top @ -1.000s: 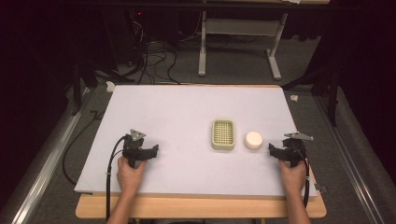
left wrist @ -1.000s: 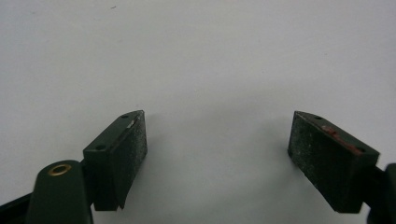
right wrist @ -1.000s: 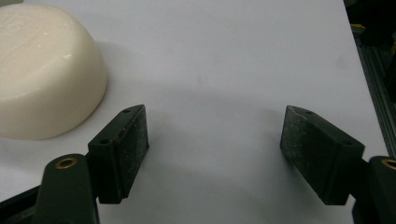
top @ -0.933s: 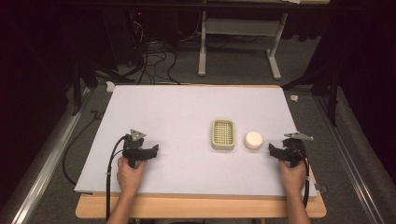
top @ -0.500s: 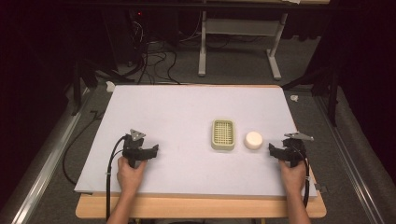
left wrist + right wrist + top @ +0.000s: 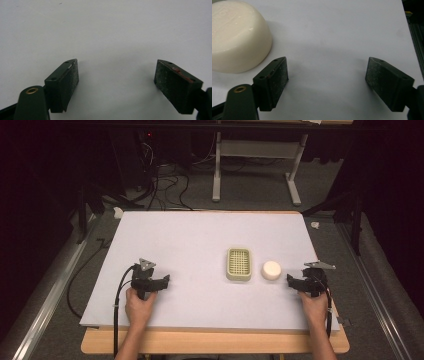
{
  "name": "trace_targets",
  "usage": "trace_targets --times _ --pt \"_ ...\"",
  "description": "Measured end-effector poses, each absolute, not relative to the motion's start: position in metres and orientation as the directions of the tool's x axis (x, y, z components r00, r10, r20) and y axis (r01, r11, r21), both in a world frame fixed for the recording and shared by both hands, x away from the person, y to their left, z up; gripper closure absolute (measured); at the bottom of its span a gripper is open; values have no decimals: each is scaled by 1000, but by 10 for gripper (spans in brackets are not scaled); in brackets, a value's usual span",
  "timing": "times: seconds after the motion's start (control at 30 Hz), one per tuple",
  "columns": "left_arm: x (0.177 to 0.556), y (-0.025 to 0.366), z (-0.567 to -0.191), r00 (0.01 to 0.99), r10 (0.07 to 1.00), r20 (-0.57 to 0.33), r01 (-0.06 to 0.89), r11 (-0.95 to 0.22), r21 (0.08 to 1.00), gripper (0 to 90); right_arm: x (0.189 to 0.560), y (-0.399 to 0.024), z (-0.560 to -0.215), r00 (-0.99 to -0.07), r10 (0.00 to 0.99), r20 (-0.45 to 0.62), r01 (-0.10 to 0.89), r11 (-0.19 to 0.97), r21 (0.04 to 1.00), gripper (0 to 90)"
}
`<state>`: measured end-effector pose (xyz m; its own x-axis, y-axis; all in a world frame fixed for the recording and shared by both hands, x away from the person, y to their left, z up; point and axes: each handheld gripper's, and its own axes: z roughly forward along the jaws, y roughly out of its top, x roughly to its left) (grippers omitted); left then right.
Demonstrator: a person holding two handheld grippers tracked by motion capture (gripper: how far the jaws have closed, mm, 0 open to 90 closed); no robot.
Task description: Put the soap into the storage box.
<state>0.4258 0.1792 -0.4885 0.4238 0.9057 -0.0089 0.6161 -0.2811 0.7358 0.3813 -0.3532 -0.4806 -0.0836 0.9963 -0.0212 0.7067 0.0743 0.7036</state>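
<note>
Soap bar (image 6: 237,37): on white table sheet (image 6: 190,245), just beside right gripper (image 6: 325,82), outside its empty jaws, which have just been opening wide

Your high view looks forward and down from above your side of the table (image 6: 200,235). Each gripper view rides low and close, facing along its jaws over the white sheet (image 6: 105,30). The right gripper view and the high view share the round soap bar (image 6: 234,35).
</note>
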Motion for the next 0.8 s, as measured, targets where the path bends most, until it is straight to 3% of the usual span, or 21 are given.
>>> trace_targets --times 0.8 --pt "426 179 -489 423 906 -8 615 -281 737 201 352 -349 -470 -125 992 5 637 77 767 217"
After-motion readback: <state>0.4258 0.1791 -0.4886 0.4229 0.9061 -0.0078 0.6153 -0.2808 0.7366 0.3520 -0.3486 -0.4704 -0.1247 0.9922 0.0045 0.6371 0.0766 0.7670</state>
